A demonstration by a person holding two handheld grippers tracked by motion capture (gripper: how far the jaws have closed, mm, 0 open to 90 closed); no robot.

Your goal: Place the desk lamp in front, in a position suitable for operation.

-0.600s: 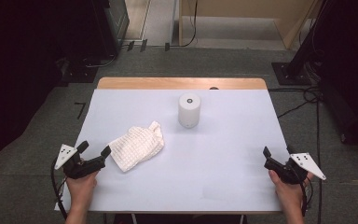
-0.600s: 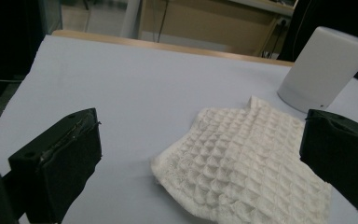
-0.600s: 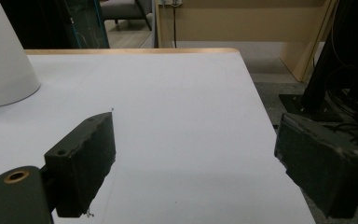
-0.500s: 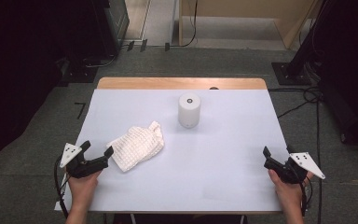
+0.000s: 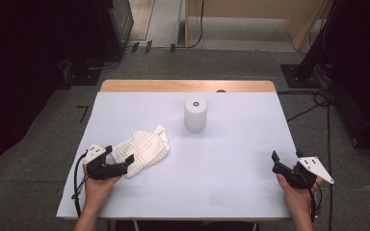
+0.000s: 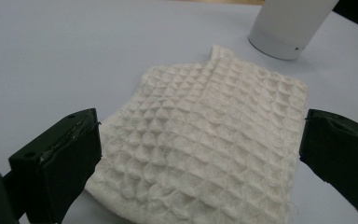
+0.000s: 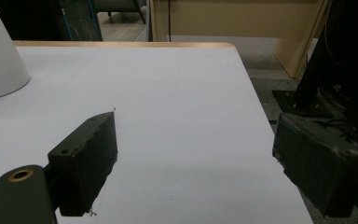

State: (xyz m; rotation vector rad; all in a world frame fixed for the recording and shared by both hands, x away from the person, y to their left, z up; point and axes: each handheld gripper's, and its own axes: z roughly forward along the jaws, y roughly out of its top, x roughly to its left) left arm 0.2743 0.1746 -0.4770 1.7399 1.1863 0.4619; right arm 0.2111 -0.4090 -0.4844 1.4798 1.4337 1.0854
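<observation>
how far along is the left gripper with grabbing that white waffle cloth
Done: the left gripper is at the near edge of the crumpled white waffle-weave cloth, jaws open on either side of it. In hand: nothing yet; the pads are not pressing on the fabric. Left: closing and lifting. The right gripper waits open near the table's right edge, and the white cylinder stands untouched beyond the cloth.
</observation>
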